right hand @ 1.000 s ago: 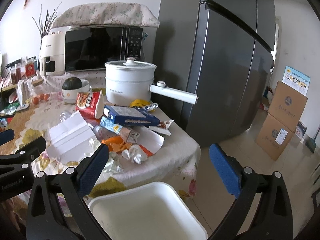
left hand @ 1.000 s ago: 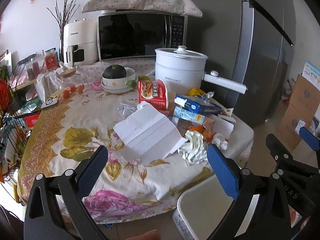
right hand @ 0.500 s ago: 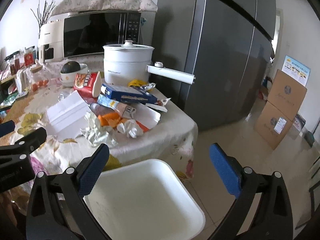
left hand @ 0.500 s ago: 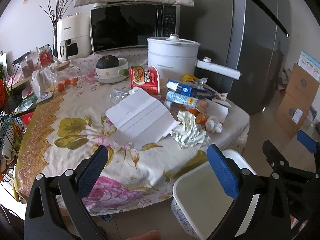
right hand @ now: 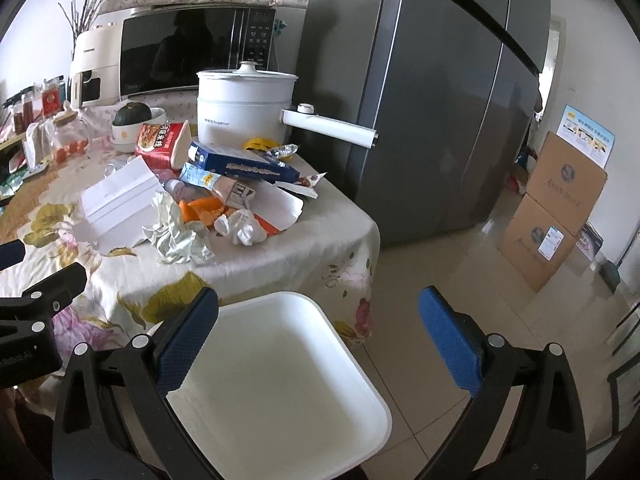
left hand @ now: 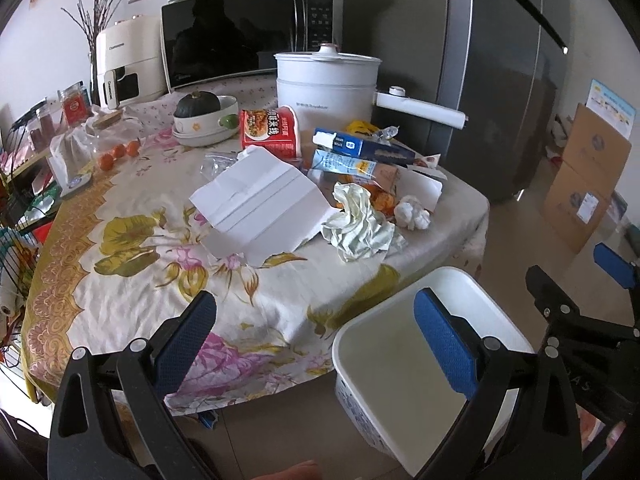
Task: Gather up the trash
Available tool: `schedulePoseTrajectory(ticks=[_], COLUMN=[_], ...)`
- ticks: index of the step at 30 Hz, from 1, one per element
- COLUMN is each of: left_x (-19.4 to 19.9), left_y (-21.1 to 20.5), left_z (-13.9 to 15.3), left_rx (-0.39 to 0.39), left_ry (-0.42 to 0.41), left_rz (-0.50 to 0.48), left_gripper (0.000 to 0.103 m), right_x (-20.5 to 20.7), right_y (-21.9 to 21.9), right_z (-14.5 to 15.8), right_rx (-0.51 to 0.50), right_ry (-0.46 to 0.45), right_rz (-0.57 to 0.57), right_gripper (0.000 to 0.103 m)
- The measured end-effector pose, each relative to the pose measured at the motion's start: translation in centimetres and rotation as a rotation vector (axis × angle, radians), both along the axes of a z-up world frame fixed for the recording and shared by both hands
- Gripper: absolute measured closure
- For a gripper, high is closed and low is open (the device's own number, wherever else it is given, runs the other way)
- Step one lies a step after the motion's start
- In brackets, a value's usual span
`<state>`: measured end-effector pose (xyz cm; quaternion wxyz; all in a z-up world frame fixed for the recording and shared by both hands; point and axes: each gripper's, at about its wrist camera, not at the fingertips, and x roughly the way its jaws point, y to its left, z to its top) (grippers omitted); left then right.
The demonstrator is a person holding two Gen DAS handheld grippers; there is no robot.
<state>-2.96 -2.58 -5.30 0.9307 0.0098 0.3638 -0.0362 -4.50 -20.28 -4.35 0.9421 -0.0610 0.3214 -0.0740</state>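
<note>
Trash lies piled on the flowered tablecloth (left hand: 132, 280): a folded white paper (left hand: 260, 204), a crumpled pale wrapper (left hand: 356, 224), a white tissue ball (left hand: 412, 212), a blue box (left hand: 360, 148), a red noodle cup (left hand: 270, 132) and orange wrappers (right hand: 200, 208). An empty white bin (right hand: 280, 392) stands on the floor at the table's near corner; it also shows in the left wrist view (left hand: 400, 380). My left gripper (left hand: 316, 340) is open and empty, short of the table edge. My right gripper (right hand: 320, 340) is open and empty above the bin.
A white electric pot (left hand: 328, 84) with a long handle, a microwave (left hand: 248, 52), a bowl holding a squash (left hand: 204, 116) and small tomatoes (left hand: 116, 152) stand at the table's back. A grey fridge (right hand: 432, 100) is on the right, with cardboard boxes (right hand: 552, 216) on the floor.
Both grippers have pulled back and risen from the table. The pile looks smaller and farther, and much more of the white bin shows below them. Both stay open.
</note>
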Motion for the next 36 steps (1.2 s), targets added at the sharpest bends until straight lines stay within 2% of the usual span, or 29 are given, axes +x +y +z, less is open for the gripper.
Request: schedulePoseTrajectory(ticks=[36], left_x=[0.03], left_y=[0.21], left_z=[-0.45], left_rx=[0.012], left_ry=[0.007], left_rz=[0.002], left_gripper=[0.007], right_x=[-0.02], right_y=[0.13], right_z=[-0.37], right_rx=[0.001], right_ry=[0.009], right_rz=[0.012], right_gripper=[0.007])
